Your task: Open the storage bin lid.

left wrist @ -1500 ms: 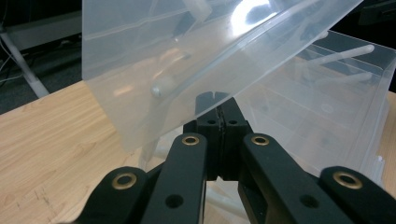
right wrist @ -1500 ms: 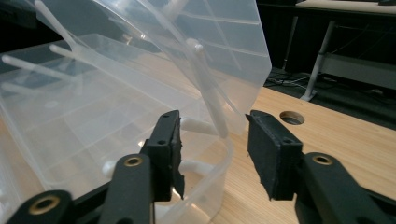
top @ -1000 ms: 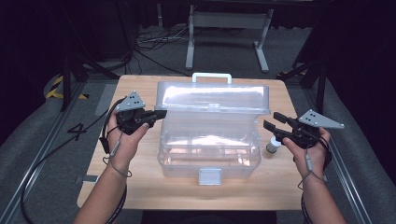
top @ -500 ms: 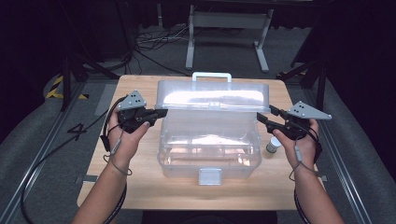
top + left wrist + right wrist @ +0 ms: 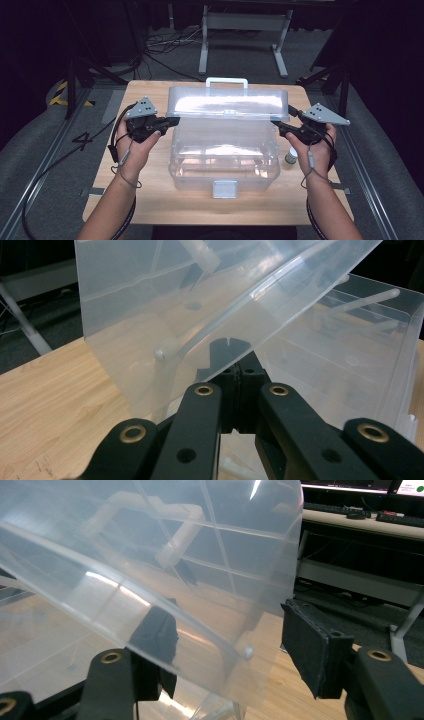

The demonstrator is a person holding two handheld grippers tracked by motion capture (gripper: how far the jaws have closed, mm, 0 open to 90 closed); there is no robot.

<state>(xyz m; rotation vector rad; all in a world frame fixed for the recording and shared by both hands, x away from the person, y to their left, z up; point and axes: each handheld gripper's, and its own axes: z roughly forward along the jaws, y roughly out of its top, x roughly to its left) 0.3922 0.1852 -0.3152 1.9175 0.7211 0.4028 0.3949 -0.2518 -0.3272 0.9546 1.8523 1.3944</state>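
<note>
I had the clear storage box [image 5: 224,160] in the middle of the wooden table [image 5: 150,200], its lid [image 5: 227,102] raised and tilted on the far hinge. I judged the step to be swinging that lid, with a gripper at each end. My left gripper [image 5: 167,121] had its jaws pressed together on the lid's left edge, pinching the plastic. My right gripper [image 5: 279,126] stood spread, one jaw behind the lid's right edge and the other clear of it, not yet gripping. The next move, I thought, called for closing the right jaws on that edge so both ends travelled together. A small bottle [image 5: 291,156] stood on the table just beside the box's right wall, under my right hand [image 5: 312,150], easy to knock.
</note>
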